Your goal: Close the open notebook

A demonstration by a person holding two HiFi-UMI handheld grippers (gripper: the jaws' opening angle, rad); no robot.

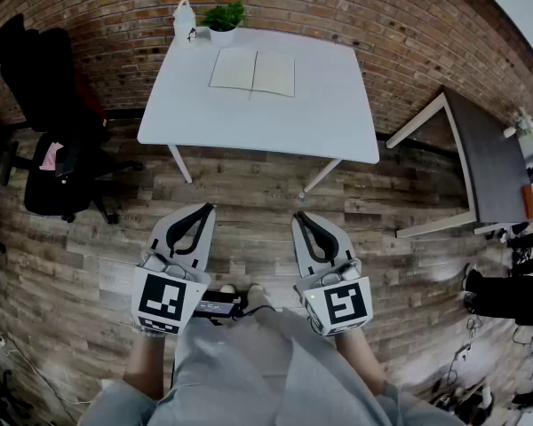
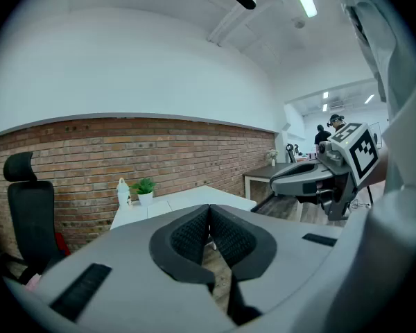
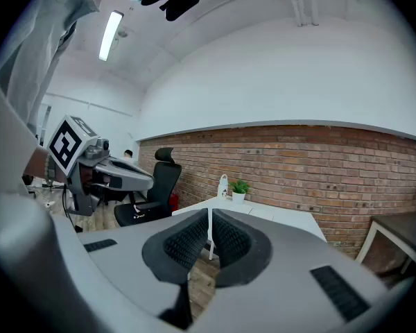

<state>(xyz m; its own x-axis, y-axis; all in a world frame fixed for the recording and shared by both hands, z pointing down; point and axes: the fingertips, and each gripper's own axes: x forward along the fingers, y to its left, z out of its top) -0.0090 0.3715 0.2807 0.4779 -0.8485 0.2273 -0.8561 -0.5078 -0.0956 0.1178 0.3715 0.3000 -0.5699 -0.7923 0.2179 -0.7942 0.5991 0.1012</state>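
1. The open notebook (image 1: pixel 252 71) lies flat near the back of a white counter (image 1: pixel 338 122), well apart from both grippers.
2. The left gripper (image 1: pixel 204 209) and right gripper (image 1: pixel 300 216) are both closed and hold nothing.
3. Probably best: step closer, lift one cover's outer edge, then fold it over gently.
4. The room has a brick wall (image 1: pixel 382 25) and a plank floor (image 1: pixel 249 193). A potted plant (image 1: pixel 223 16) and a bottle (image 1: pixel 185 20) stand at the counter's back edge.

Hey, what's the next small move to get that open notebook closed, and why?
Probably step forward toward the table. The notebook lies open on it, well ahead of the left gripper and right gripper, both shut, empty and held over the floor short of the table.
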